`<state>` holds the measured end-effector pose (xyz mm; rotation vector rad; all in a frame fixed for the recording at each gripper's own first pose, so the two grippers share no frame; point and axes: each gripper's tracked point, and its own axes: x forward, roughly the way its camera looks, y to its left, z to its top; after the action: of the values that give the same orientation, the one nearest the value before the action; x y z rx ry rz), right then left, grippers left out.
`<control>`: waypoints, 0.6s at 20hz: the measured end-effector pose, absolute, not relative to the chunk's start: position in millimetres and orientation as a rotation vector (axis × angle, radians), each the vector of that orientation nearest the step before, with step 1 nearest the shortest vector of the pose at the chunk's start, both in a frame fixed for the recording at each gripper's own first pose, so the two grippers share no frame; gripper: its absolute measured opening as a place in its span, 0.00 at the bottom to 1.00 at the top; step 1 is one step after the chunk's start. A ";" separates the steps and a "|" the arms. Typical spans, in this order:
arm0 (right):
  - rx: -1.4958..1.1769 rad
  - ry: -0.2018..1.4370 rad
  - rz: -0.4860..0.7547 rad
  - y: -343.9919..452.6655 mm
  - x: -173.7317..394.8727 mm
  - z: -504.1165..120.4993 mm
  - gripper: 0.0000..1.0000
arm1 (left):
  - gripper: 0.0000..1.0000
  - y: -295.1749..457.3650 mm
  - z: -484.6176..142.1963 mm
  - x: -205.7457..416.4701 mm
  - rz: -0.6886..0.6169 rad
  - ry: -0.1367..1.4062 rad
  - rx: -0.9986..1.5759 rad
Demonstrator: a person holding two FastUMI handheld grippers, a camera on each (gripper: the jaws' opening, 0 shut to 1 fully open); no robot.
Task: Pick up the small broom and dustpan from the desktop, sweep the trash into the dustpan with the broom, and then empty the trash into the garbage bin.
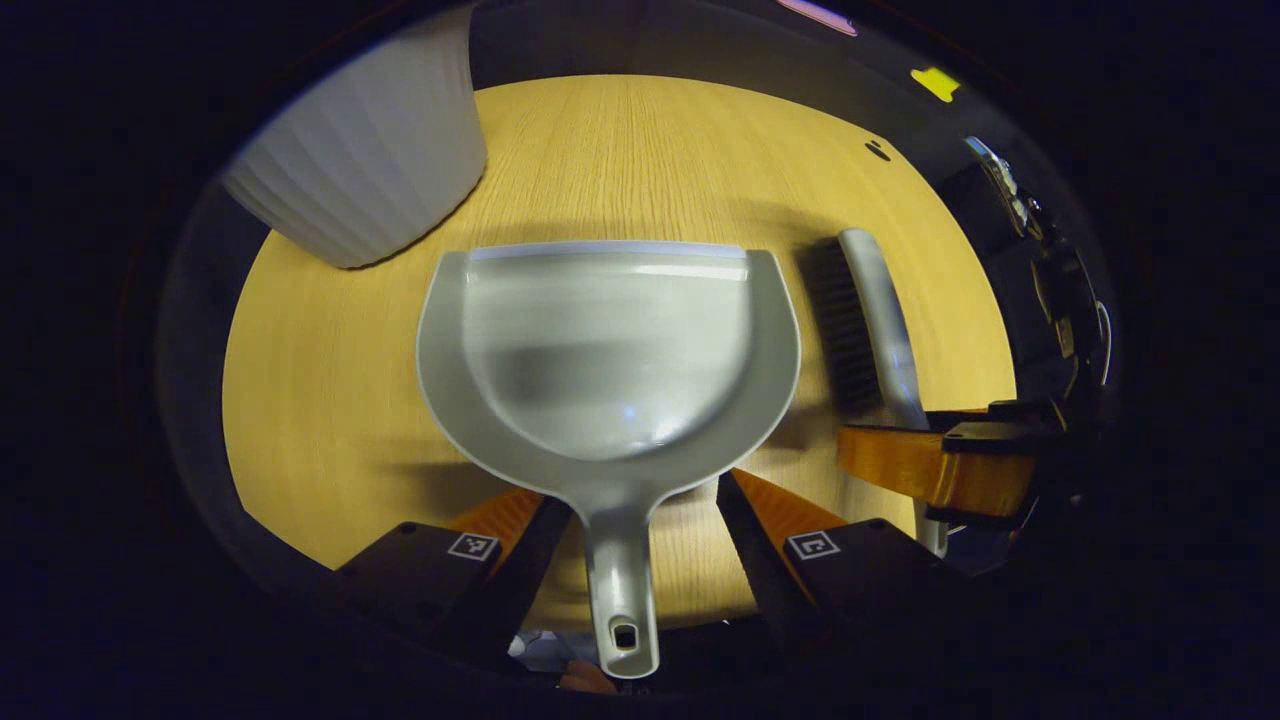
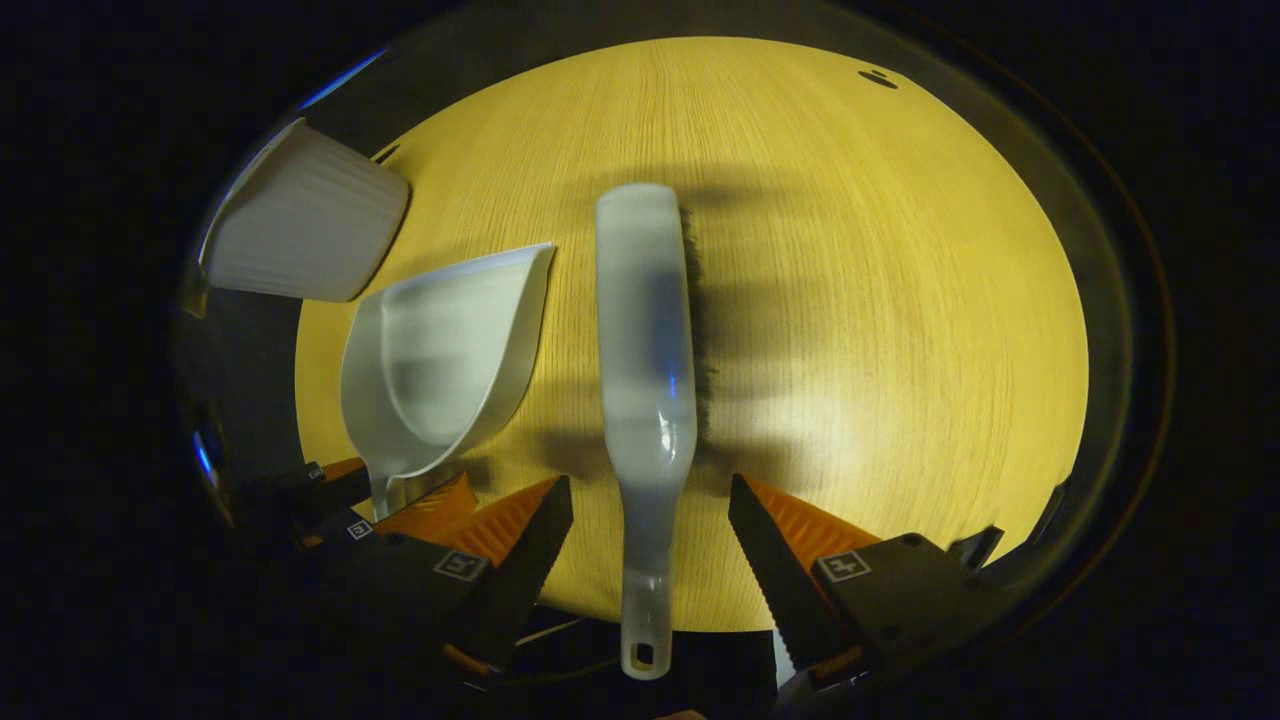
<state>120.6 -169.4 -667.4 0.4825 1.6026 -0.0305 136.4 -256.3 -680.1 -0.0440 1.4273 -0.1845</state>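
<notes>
Jaws spread wide on both grippers, nothing held.
Dustpan point(image 1: 608, 350) handle and broom point(image 2: 645, 330) handle were straddled; light, stiff, slick plastic judged best gripped mid-handle.

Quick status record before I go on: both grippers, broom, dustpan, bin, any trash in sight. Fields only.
left gripper: open, fingers either side of the dustpan handle, not pressing on it
right gripper: open, fingers either side of the broom handle, not gripping
dustpan: flat on the desktop, pan looks empty
broom: lying on the desktop to the dustpan's right, bristles facing away from the dustpan
garbage bin: white, ribbed, beyond the dustpan at the desktop's left edge
desktop: light wood
trash: none made out
</notes>
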 end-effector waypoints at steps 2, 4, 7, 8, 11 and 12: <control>0.465 1.537 -0.036 -177.4 128.6 -651.3 1.00 | 0.87 -259.3 -664.5 132.6 -0.211 1.415 -0.077; 0.435 1.441 -0.045 -189.5 140.5 -625.3 1.00 | 0.87 -251.9 -643.6 128.7 -0.213 1.367 -0.063; 0.409 1.278 -0.082 -203.5 156.7 -571.9 1.00 | 0.86 -253.8 -607.8 130.3 -0.223 1.284 -0.121; 0.432 1.220 -0.078 -200.8 162.5 -553.4 0.89 | 0.85 -257.0 -593.2 130.3 -0.237 1.265 -0.163; 0.445 1.061 -0.070 -199.0 183.0 -499.5 0.99 | 0.85 -245.5 -552.4 137.3 -0.219 1.166 -0.187; 0.421 1.002 -0.069 -201.6 190.1 -478.8 0.99 | 0.85 -240.5 -535.3 141.7 -0.207 1.104 -0.178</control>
<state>190.1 -201.6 -478.8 0.4209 1.0017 -0.0693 141.7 -240.5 -535.3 -0.1777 1.1040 -0.2070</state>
